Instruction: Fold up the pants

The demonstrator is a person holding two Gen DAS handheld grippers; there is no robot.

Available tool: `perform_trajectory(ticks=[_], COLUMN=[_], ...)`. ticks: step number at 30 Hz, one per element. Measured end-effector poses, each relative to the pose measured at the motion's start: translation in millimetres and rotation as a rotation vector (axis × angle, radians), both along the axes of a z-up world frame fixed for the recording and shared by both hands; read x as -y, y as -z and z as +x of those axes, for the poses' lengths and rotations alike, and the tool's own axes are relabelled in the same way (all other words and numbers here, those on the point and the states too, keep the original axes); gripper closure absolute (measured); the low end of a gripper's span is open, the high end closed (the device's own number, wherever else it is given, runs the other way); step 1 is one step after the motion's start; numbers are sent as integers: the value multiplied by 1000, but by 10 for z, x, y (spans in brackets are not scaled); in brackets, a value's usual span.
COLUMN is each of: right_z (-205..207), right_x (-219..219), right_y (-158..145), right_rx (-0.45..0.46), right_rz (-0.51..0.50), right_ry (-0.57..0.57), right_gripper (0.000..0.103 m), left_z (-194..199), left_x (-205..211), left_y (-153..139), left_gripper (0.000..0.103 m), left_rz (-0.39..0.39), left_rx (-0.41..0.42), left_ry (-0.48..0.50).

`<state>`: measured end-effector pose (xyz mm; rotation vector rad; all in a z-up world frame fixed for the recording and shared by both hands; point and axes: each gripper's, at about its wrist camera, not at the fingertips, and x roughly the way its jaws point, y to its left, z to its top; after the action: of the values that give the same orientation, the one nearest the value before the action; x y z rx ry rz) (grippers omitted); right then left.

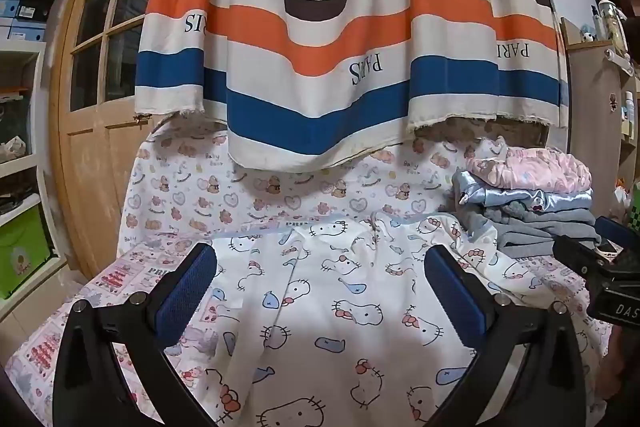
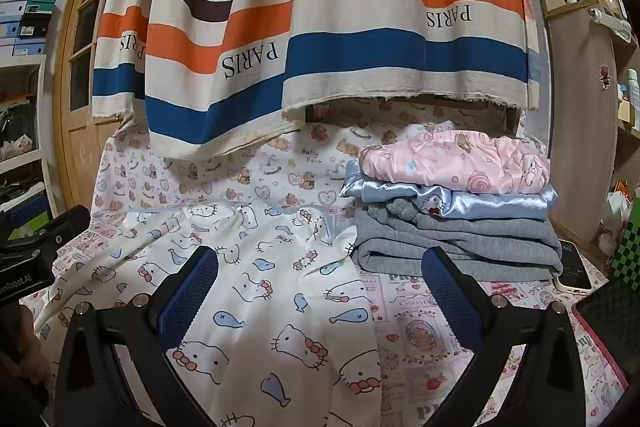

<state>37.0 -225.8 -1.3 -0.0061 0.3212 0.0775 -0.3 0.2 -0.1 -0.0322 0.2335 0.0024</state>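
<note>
The striped curtain [image 1: 320, 47] hangs over the far end of the printed bedsheet [image 2: 420, 331]. Nearer than the curtain, the white cat-print pants [image 1: 320, 307] lie spread and rumpled on that sheet, unfolded; no crease or fold line shows. To the right of the pants stands a stack of folded clothes [image 2: 460, 211], pink on pale blue on grey, judged to be finished garments. So this pair is at its start: smoothing and every fold remain.

The left gripper [image 1: 320, 279] hovers over the pants with its jaws spread wide, nothing between them. The right gripper [image 2: 320, 279] stands likewise agape above the pants' right edge, empty.

A phone [image 2: 572, 271] lies just right of the stack. The waistband and leg ends of the pants cannot be told apart; the near portion is cut off by the frame.
</note>
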Motion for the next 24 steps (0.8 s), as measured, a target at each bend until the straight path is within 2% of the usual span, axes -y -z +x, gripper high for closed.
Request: perform_trajectory(ticks=[8, 24], right_z=[-2, 3], right_x=[0, 7], right_y=[1, 11], right_rx=[-1, -6], right_rz=[0, 3], right_ry=[-1, -11], right_gripper=[1, 1], left_z=[20, -25], left_x=[-56, -22], left_y=[3, -10], left_gripper=[0, 0], left_rz=[5, 14], left_rx=[-16, -3], left_ry=[-40, -45])
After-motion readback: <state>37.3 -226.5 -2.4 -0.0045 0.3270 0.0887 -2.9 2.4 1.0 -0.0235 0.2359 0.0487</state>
